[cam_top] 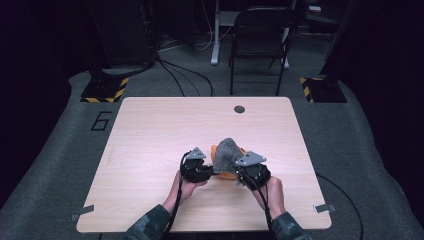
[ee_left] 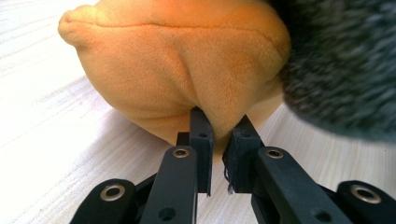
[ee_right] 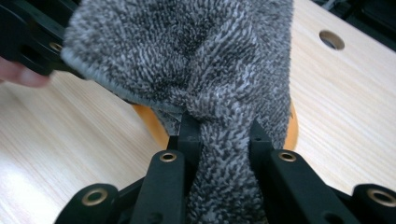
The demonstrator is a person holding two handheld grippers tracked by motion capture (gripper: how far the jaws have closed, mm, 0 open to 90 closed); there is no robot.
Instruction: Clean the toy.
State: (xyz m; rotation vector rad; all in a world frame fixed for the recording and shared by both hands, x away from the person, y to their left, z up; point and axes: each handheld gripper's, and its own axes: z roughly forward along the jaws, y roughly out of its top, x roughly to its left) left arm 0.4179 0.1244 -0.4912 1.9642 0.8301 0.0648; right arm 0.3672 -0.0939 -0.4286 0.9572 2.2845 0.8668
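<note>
Cloth in two layers, grey terry over orange plush, sits bunched on the table between both tools in the high view. Left gripper view: left tool pinches a soft orange fold, which looks light and limp. Right gripper view: right tool is clamped on a thick grey bunch, where hems should give the surest hold

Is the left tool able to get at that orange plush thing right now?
Yes, it seems so: the left tool already pinches a fold of the orange plush, with nothing between; the grey cloth lies off to one side.
</note>
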